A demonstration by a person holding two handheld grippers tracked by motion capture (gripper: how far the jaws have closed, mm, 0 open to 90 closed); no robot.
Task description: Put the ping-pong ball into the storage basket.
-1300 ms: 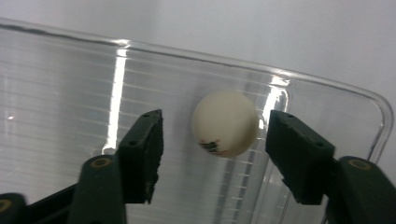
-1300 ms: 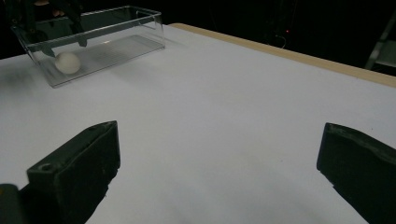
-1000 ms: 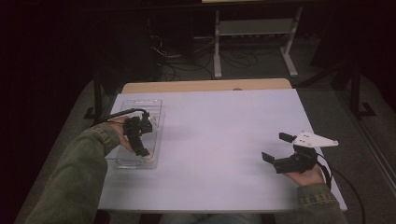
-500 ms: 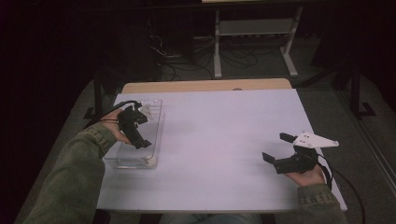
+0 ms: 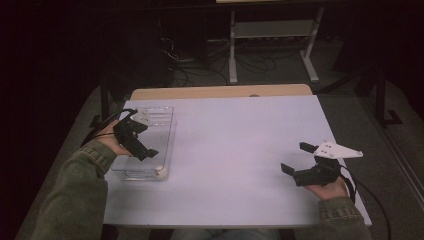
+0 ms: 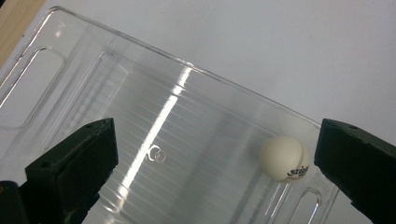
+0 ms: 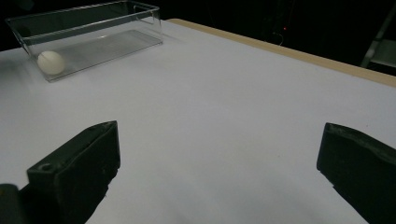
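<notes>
Your left gripper point(image 5: 142, 147) has lifted up and away from the tray point(image 5: 167, 120) floor since a second ago, and its jaws have just been opening; they now stand wide with nothing between them. That leaves the ball point(image 6: 285, 158) lying free inside the tray, in the corner nearest you, so the drop-off looks done. Your right gripper point(image 5: 296, 162) rests spread open and empty over the bare table point(image 5: 240, 145), well apart from the tray. What seems left, judging from this, is only to pull your left hand clear.
</notes>
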